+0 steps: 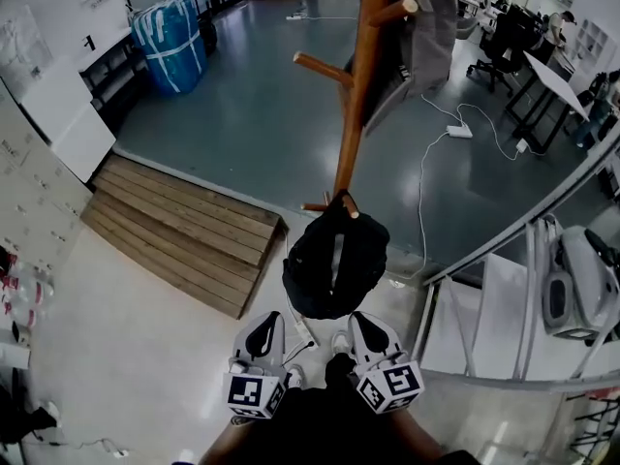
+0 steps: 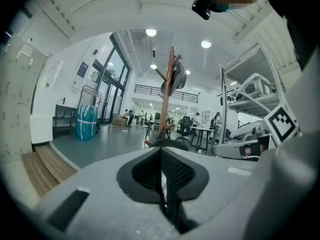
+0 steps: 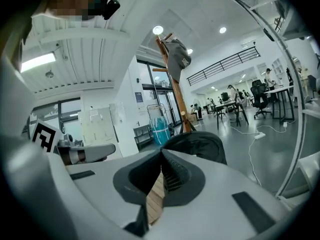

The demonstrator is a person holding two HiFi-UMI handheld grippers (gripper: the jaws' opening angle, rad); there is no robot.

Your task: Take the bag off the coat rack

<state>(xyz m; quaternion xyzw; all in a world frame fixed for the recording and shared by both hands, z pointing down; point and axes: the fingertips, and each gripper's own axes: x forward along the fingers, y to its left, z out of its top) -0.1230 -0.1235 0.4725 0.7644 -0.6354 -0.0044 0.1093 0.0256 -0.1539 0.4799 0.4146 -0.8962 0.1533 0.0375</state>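
Note:
A wooden coat rack (image 1: 351, 114) stands on the grey floor ahead of me. A black bag (image 1: 335, 264) hangs from a low peg, just beyond both grippers. A grey bag (image 1: 431, 27) hangs from a peg high on the pole. My left gripper (image 1: 263, 335) and right gripper (image 1: 368, 332) sit side by side below the black bag, both shut and empty, apart from it. In the left gripper view the rack (image 2: 167, 96) and the black bag's top (image 2: 170, 143) show past the shut left gripper (image 2: 161, 151). The right gripper view shows the black bag (image 3: 197, 144) behind the shut right gripper (image 3: 161, 154).
A wooden ramp (image 1: 184, 231) lies left of the rack. A blue wrapped bundle (image 1: 170, 42) stands far left. A metal shelf unit (image 1: 523, 260) holding white gear is close on the right. A white cable with a power strip (image 1: 458, 131) runs across the floor behind the rack.

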